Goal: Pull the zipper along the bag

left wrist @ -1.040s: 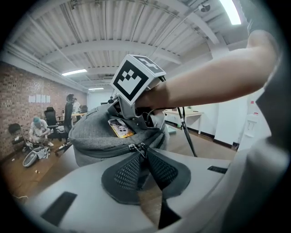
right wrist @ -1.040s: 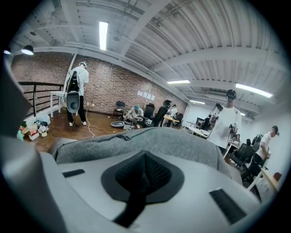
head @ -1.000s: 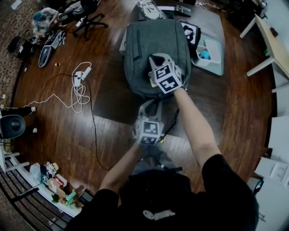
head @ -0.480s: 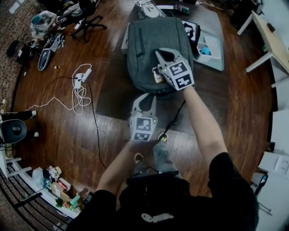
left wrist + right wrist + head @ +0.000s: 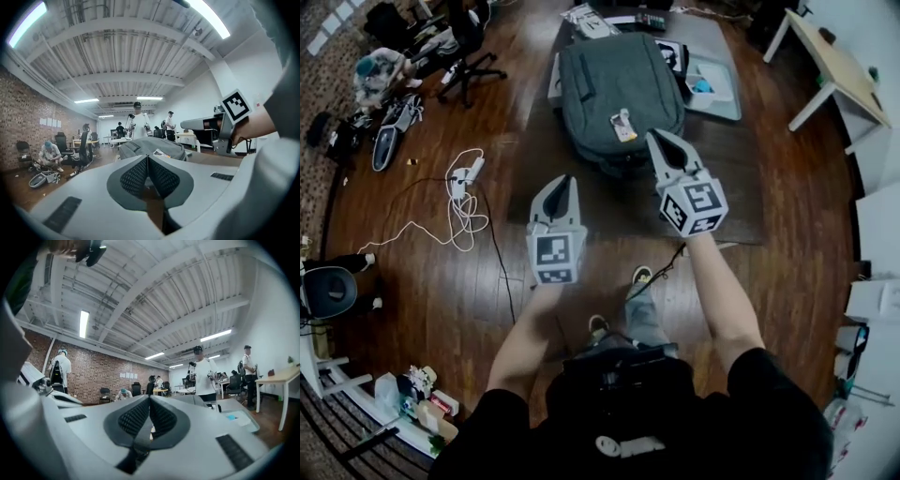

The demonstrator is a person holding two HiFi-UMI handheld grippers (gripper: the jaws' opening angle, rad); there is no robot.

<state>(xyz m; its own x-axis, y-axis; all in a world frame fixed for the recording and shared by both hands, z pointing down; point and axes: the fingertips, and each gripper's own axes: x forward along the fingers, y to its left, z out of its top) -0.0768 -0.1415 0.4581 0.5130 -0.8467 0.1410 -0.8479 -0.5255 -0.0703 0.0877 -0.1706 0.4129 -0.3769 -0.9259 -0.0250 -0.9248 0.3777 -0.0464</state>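
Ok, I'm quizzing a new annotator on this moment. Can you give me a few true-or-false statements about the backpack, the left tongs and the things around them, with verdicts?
1. The backpack lies on a dark surface. True.
2. The left tongs grip the zipper pull. False: the left tongs are shut on nothing and held clear of the backpack.
3. A white tray sits beside the backpack. True.
4. The office chair stands at the right of the head view. False: the office chair is at the upper left.
5. A light tag lies on the backpack. True.
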